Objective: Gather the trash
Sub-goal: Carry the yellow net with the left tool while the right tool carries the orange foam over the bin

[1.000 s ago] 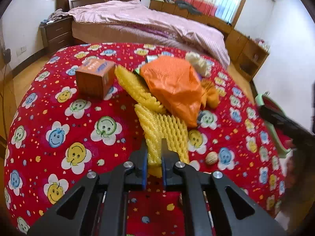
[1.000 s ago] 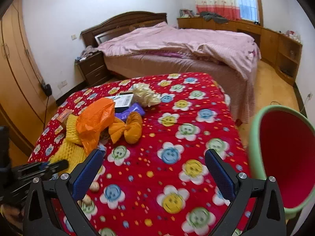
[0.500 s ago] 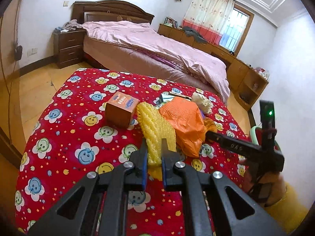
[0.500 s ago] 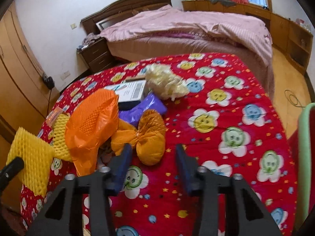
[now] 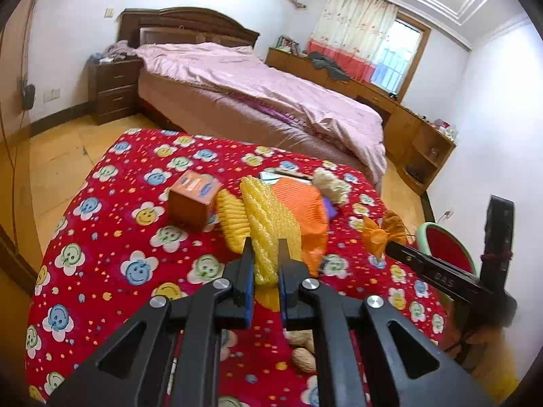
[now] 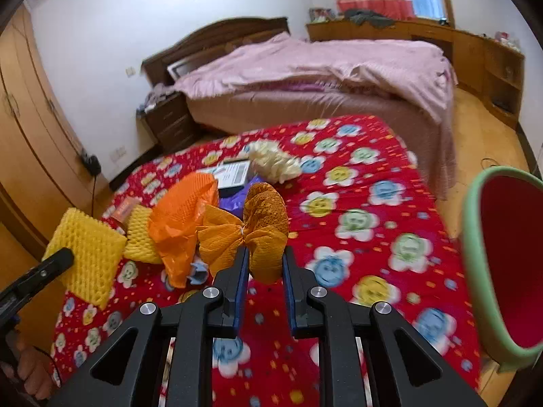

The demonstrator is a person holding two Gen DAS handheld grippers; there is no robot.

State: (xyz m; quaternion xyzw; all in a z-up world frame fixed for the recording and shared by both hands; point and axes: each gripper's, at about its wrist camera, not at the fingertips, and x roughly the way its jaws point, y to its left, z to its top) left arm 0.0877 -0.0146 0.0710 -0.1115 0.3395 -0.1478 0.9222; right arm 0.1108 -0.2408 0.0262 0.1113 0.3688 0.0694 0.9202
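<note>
Red smiley-flower cloth [image 5: 112,224] carries most litter uncollected. Left gripper [image 5: 265,271] pinches yellow foam net [image 5: 271,234] aloft; right gripper [image 6: 264,264], jaws just closing, clamps orange mesh wrapper [image 6: 261,234]. Red bin [image 6: 509,264] waits alongside, nothing visibly binned.

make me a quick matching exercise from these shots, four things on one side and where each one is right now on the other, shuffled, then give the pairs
Things
1. yellow foam net
2. orange mesh bag
3. brown box
4. red bin with green rim

Places
A. standing on the red smiley cloth, not held
B. clamped in the left gripper
C. off the cloth's edge, on the right of the right wrist view
D. clamped in the right gripper, whose jaws have just been closing

Pairs: 1-B, 2-D, 3-A, 4-C
</note>
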